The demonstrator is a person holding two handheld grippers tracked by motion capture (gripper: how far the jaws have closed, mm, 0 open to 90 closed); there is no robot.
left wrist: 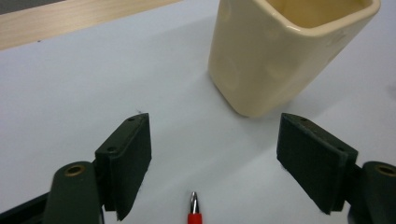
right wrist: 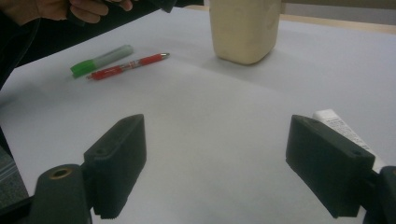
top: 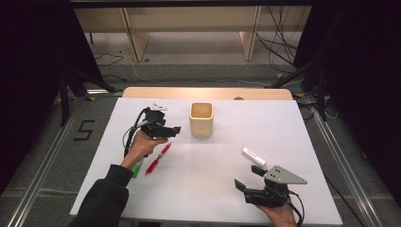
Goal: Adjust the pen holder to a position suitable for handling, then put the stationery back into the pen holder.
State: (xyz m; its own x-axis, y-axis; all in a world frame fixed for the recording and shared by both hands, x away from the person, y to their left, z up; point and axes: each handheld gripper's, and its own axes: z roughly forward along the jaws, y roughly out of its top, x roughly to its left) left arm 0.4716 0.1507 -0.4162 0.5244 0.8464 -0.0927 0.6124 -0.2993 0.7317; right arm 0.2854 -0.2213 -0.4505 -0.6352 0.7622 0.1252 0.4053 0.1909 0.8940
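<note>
Hovering above the white worktop (top: 208, 165), the left tool (top: 174, 130) is standing released with nothing between its jaws, which are spread wide in the left gripper view. Directly below and just behind its jaws, the red pen (top: 158, 158) is lying flat on the worktop, its metal tip (left wrist: 193, 203) peeking up between the two black pads (left wrist: 128, 158). Beside the pen, on the side away from the cup, a green-capped marker (right wrist: 100, 59) is resting almost parallel to it, the two lying close together.

Ahead of the left tool and slightly to one side, a cream square-sided cup (top: 202, 119) is standing upright; its inside is looking bare as far as the high view shows, though the bottom is hard to make out. A strip of open white surface is separating the cup from the left tool's jaws.

Near the front edge of the worktop, the right tool (top: 247, 178) is also sitting released, its jaws wide apart and gripping nothing. A white tube (top: 254, 157) is lying just beyond its outer jaw, close but apart. Between the two tools, a broad stretch of worktop is lying open. At the far edge, a band of bare wood (top: 208, 92) is showing past the white sheet.
</note>
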